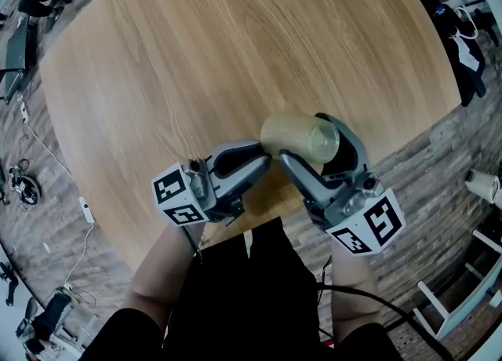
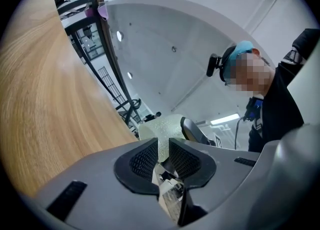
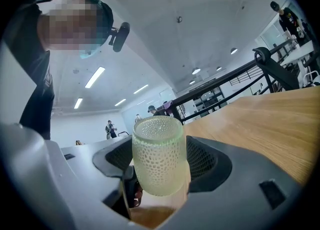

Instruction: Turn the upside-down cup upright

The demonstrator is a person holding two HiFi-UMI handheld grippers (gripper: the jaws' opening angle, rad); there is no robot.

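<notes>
Cup (image 1: 300, 136) is on its side over the near edge of the table (image 1: 196, 53), clamped across its body by the right gripper (image 1: 310, 146), jaws wide. The left gripper (image 1: 261, 155) has its jaws nearly together, pinching the cup's thin wall. Risk: the two grips oppose each other during the turn, the dimpled wall slips, and the cup drops off the edge.
</notes>
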